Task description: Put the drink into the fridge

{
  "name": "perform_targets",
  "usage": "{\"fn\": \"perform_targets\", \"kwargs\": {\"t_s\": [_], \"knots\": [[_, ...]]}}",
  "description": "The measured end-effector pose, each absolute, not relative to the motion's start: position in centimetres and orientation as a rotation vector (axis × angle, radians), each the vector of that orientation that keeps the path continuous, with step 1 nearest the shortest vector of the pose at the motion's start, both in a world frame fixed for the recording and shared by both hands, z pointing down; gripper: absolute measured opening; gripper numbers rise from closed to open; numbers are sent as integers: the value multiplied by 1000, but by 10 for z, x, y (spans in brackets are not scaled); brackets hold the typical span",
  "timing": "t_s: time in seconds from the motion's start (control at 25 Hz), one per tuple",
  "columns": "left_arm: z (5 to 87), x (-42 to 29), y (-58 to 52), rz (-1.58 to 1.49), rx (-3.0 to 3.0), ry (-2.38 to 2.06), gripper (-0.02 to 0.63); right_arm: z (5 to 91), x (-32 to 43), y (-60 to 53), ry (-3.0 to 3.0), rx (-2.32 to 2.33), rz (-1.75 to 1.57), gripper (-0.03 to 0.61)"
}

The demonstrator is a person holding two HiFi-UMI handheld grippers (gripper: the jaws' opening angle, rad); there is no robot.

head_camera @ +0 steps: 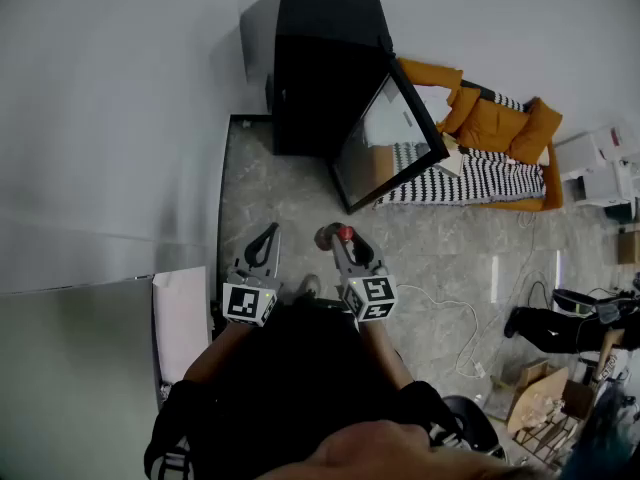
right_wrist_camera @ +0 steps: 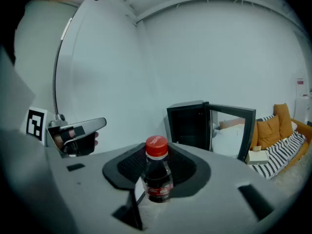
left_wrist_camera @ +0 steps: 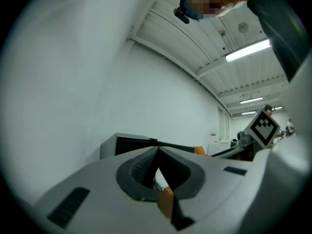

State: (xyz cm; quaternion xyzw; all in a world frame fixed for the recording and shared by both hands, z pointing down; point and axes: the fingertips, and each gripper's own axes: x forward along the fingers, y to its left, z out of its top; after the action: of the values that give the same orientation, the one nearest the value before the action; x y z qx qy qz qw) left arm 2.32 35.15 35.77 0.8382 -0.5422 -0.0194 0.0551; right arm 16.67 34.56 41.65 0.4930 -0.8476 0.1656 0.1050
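My right gripper (head_camera: pixel 339 246) is clamped on a small cola bottle (right_wrist_camera: pixel 157 177), one jaw pad on either side of its dark body. The jaws stand part-way apart, only as far as the bottle's width allows. The bottle stands upright between them, its red cap (right_wrist_camera: pixel 156 147) on top and its red label facing the gripper's camera. The gripper tips a little downward, toward the floor (head_camera: pixel 290 203).

My left gripper (head_camera: pixel 269 234) is empty. Its jaws are brought together so that the tips meet, with only a thin sliver of light showing between the pads. It is held level just beside the right one, at about the same height in front of my body.

The black mini fridge (head_camera: pixel 320 68) sits on the grey stone floor against the white wall (head_camera: pixel 120 98), well apart from the bottle and straight ahead of both grippers. Its glass door (head_camera: pixel 388 138) is swung wide open, off to the right in the head view, and the inside looks dark. Just past the door is an orange sofa (head_camera: pixel 495 123) with a black-and-white striped blanket (head_camera: pixel 480 180) spread over it. A white cable (head_camera: pixel 450 308) trails across the floor to my right, and cardboard boxes (head_camera: pixel 540 388) lie farther right, near the edge of the head view.
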Motion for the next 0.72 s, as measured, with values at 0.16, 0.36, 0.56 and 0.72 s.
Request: {"fn": "perform_targets", "kwargs": {"t_s": [0.16, 0.36, 0.56, 0.72], "knots": [[357, 23, 350, -75, 2552, -1650, 5, 416, 166, 344, -2499, 1459, 484, 126], [357, 25, 351, -110, 2564, -1650, 5, 415, 167, 345, -2498, 1455, 478, 126], [363, 26, 353, -130, 2571, -1652, 5, 414, 168, 347, -2506, 1451, 485, 126], [363, 25, 353, -117, 2565, -1651, 5, 414, 166, 347, -2519, 1451, 497, 126]]}}
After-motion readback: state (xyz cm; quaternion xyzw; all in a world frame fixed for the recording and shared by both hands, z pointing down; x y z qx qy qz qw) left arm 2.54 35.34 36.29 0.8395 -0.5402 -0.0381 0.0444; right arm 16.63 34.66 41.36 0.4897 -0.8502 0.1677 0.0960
